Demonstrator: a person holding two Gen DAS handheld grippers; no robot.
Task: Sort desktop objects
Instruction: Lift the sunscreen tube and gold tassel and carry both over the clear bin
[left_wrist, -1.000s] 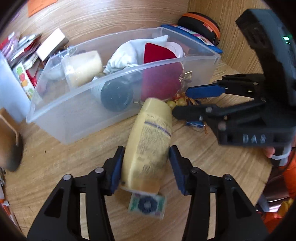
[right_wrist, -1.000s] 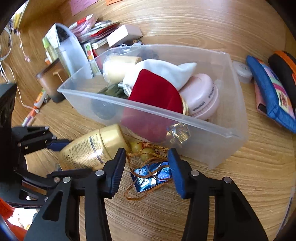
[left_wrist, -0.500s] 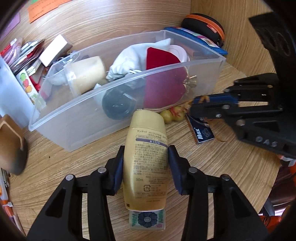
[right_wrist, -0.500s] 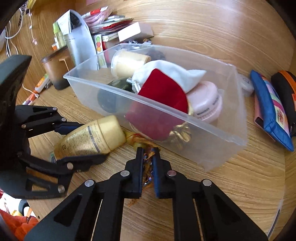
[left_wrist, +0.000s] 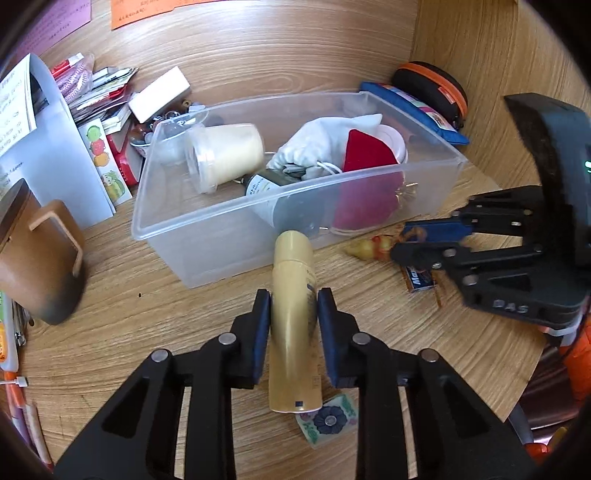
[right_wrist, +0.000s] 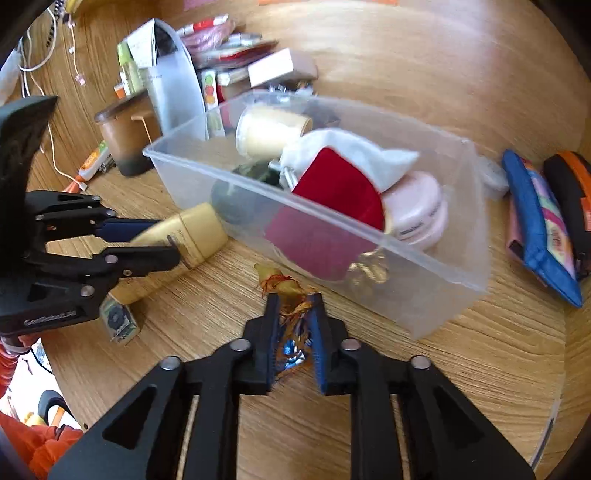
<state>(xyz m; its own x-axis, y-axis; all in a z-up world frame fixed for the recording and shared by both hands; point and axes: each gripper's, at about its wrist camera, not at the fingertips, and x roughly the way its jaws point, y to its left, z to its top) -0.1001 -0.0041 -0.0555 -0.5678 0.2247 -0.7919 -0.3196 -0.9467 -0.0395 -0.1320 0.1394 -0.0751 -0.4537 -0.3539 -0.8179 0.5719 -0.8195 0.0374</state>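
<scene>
The left gripper fingers are pinching the gold bottle; the right gripper fingers are pinching a tasselled trinket, clear bin ahead.

A gold bottle points cap-first at the clear bin, centre frame. A tasselled yellow charm and blue packet sit lower centre in the right view.

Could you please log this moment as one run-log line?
left gripper: shut on gold bottle | right gripper: shut on blue packet | clear bin: behind both
</scene>
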